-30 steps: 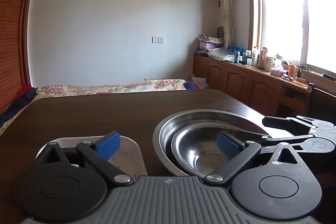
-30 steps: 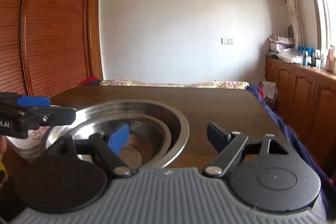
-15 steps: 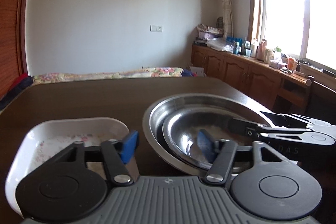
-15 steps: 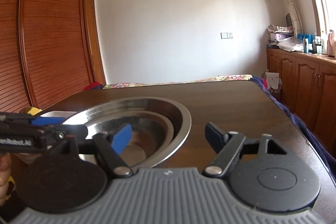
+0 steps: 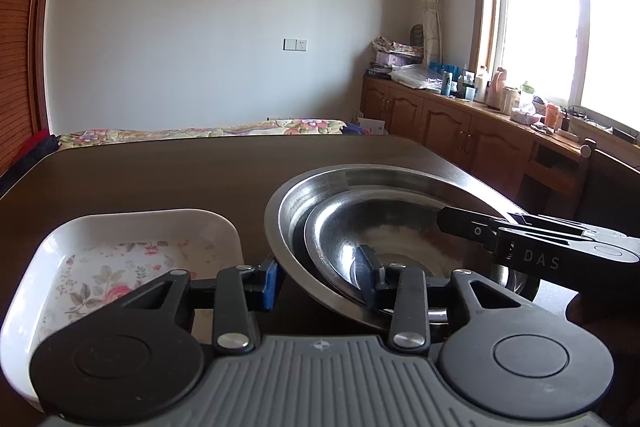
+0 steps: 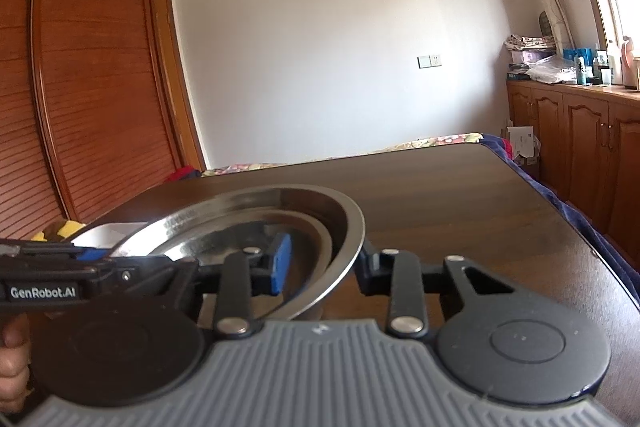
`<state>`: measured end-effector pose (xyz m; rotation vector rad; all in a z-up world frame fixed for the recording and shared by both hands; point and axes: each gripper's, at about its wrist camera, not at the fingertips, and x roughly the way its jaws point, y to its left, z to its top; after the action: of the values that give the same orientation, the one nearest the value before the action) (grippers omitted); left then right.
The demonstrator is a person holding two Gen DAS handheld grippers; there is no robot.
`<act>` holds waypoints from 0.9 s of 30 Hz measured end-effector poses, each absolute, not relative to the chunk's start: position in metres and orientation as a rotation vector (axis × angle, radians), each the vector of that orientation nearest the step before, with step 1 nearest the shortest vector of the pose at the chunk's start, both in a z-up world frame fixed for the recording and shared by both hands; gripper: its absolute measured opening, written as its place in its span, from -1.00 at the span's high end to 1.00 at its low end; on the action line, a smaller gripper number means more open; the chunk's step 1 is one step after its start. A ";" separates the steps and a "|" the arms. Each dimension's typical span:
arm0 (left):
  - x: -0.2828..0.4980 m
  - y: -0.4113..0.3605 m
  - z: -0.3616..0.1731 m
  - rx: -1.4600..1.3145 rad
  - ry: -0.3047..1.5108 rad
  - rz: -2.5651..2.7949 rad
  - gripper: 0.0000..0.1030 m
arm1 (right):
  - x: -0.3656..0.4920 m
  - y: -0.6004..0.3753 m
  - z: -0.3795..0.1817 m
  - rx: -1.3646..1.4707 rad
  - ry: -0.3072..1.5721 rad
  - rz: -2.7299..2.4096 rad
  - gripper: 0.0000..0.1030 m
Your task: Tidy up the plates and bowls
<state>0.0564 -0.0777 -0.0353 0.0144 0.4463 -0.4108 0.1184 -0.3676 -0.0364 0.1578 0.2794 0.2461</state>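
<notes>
Steel gleams at the middle of the dark wooden table (image 5: 168,171): a large metal bowl (image 5: 320,183) with a smaller metal bowl (image 5: 384,227) nested inside it, the pair tipped up toward the window side. The left gripper (image 5: 320,277) straddles the near-left rim of the nested bowls, one blue pad outside the big bowl's wall and the other finger down inside the small bowl; the pads sit right at the metal, clamped on the rim as far as I can see. The right gripper (image 6: 324,261) has the opposite rim between its fingers, blue pad inside the large bowl, dark finger outside under the flare, also pinching the edge. Each tool shows in the other's camera, reaching in across the bowls from the side.

Just left of the bowls, close but apart, sits a white square dish (image 5: 120,255) with a flower pattern on its floor, flat on the table. A hand (image 6: 14,367) shows at the left edge of the right view, under the left tool. Beyond the table lie a floral bedspread (image 5: 208,131), wooden cabinets (image 5: 452,131) under the window and a slatted wardrobe (image 6: 92,107)
</notes>
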 end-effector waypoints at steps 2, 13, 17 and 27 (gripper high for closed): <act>0.054 -0.078 -0.035 0.017 0.444 -0.408 0.22 | 0.116 -0.368 -0.037 0.171 0.275 0.243 0.39; 0.047 -0.073 -0.026 0.017 0.416 -0.416 0.24 | 0.110 -0.372 -0.030 0.201 0.253 0.252 0.46; 0.044 -0.070 -0.020 0.010 0.401 -0.420 0.24 | 0.108 -0.369 -0.023 0.185 0.237 0.253 0.46; 0.042 -0.062 -0.009 0.014 0.385 -0.413 0.24 | 0.111 -0.362 -0.014 0.136 0.230 0.269 0.46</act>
<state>0.0423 -0.0623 -0.0087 0.0136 0.3849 -0.4128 0.1112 -0.3624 -0.0144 0.1362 0.2303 0.2689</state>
